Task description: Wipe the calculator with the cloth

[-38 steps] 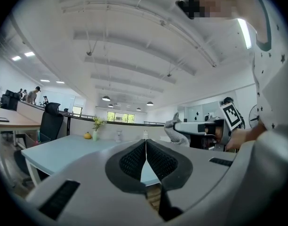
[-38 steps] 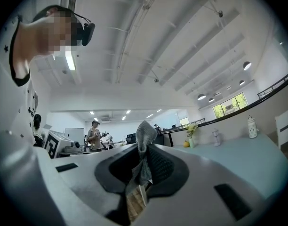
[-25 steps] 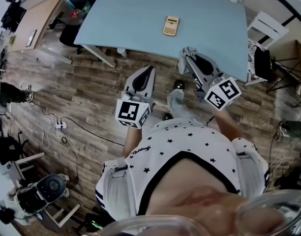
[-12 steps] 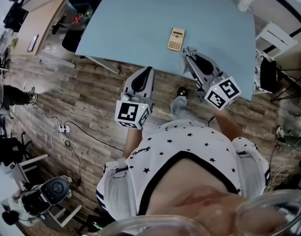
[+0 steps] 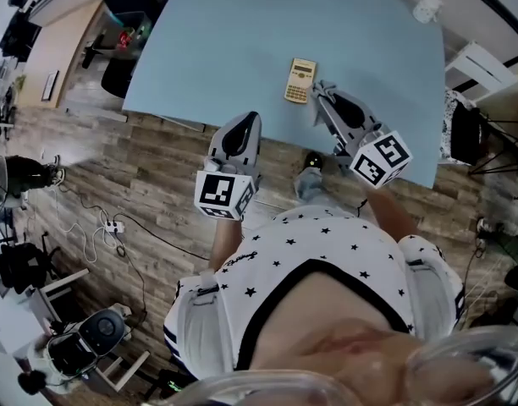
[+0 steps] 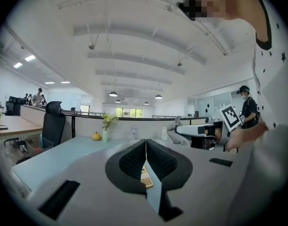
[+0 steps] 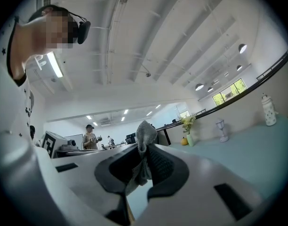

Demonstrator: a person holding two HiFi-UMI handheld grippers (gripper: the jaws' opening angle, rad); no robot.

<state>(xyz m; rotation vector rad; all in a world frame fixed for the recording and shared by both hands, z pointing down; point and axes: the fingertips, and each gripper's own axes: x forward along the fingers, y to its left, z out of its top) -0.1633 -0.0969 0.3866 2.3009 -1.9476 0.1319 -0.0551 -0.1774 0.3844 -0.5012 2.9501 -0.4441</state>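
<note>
A beige calculator (image 5: 299, 80) lies flat on the light blue table (image 5: 242, 41), near its front edge. My right gripper (image 5: 321, 91) is shut on a grey cloth (image 7: 143, 147); its tip hangs just right of the calculator. In the right gripper view the cloth sticks up between the jaws. My left gripper (image 5: 240, 128) is shut with nothing in it, held over the floor just short of the table's front edge. In the left gripper view a strip of the calculator (image 6: 146, 177) shows just below the closed jaws.
A white bottle (image 5: 424, 5) stands at the table's far right corner. At the far edge of the table (image 6: 64, 157) are a small vase with a plant (image 6: 106, 128) and an orange fruit (image 6: 96, 136). Black chair (image 5: 123, 70) at left, white chair (image 5: 479, 62) at right, cables on wood floor.
The table and calculator have come nearer. My right gripper with the cloth has advanced over the table edge to beside the calculator. My left gripper moved slightly forward, still shut.
</note>
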